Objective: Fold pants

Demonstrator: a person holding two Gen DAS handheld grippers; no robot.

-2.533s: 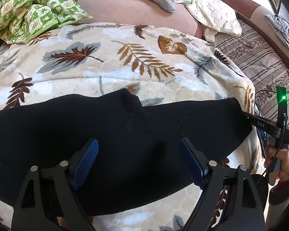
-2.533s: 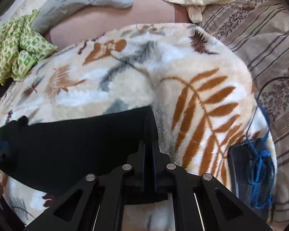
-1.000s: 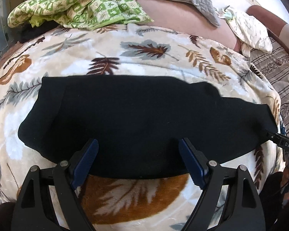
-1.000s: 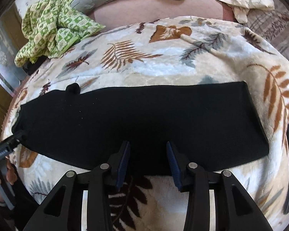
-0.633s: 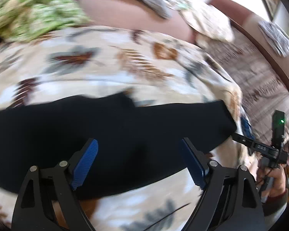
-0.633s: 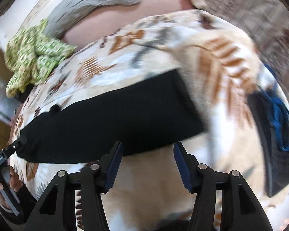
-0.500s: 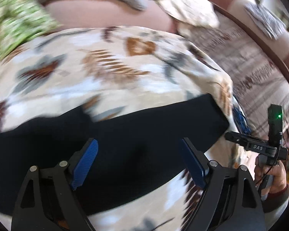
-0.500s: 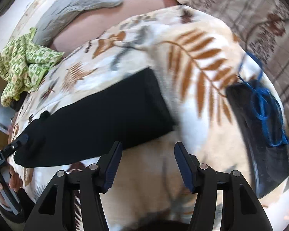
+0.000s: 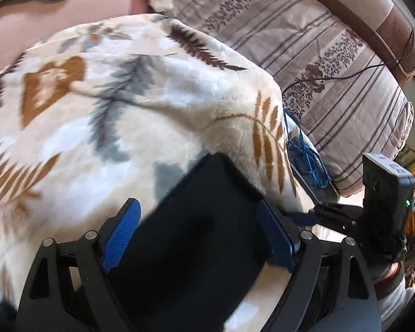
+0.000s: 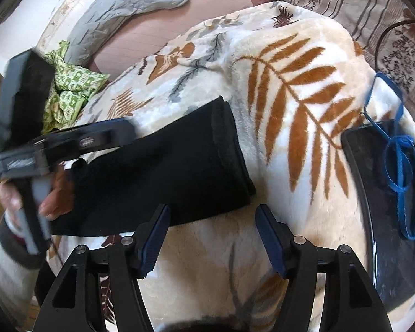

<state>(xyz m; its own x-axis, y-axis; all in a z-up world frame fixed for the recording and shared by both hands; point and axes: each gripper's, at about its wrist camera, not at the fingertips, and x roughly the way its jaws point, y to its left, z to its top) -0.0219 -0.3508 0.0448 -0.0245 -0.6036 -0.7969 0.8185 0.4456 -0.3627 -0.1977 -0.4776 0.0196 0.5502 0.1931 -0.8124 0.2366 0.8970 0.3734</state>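
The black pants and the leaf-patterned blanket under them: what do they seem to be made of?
The black pants look like a soft, matte knit or fleece, perhaps cotton: no shine, a thick rounded hem, limp folds. The leaf-patterned blanket looks like plush synthetic fleece: visible short pile, a slight sheen, printed leaves with fuzzy edges. The exact fibres cannot be told.

My work surface is a cream blanket [image 10: 312, 182] printed with orange, grey and brown fern leaves. At its three o'clock edge, in my right camera, a dark flat tray [image 10: 373, 193] rests with a blue cord [image 10: 401, 166] coiled on it. Toward ten o'clock sits a crumpled green-and-white checked cloth [image 10: 72, 88], and at eleven a grey quilted cover [image 10: 110, 19] on a pinkish sheet [image 10: 157, 36]. A striped, flower-printed bedcover [image 9: 332, 63] fills one to two o'clock in my left camera, a thin black cable [image 9: 332, 77] trailing over it.
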